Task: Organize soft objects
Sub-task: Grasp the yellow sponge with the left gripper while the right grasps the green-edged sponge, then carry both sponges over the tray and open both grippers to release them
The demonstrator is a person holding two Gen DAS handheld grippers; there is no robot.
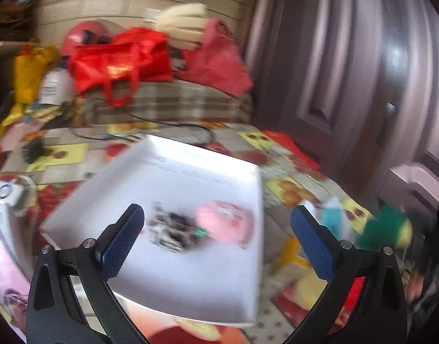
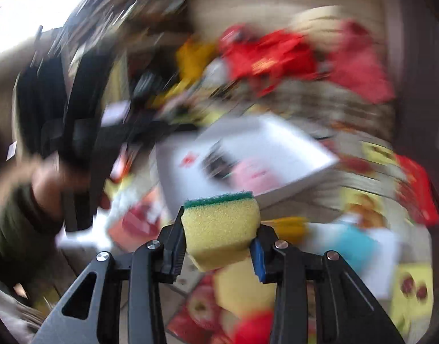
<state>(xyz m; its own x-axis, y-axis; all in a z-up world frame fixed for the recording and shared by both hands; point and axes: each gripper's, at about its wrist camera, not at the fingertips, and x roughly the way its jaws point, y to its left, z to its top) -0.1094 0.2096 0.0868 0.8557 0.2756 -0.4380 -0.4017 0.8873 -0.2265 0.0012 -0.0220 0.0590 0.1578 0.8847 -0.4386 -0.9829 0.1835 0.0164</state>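
sponge point(image 2: 221, 226) clamped in right gripper point(image 2: 219, 246), tray point(image 1: 173, 281) writing blurred

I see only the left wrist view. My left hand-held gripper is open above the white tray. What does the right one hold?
Observer: The right hand-held gripper is shut on a yellow foam sponge with a green scouring top.
Operator: Is the sponge above the tray already?
Observer: No. In the right wrist view the shallow white rectangular tray lies ahead of the sponge, farther away.
Operator: Does anything lie under the sponge?
Observer: A second yellow soft block lies on the fruit-print tablecloth below it; blur hides its details.
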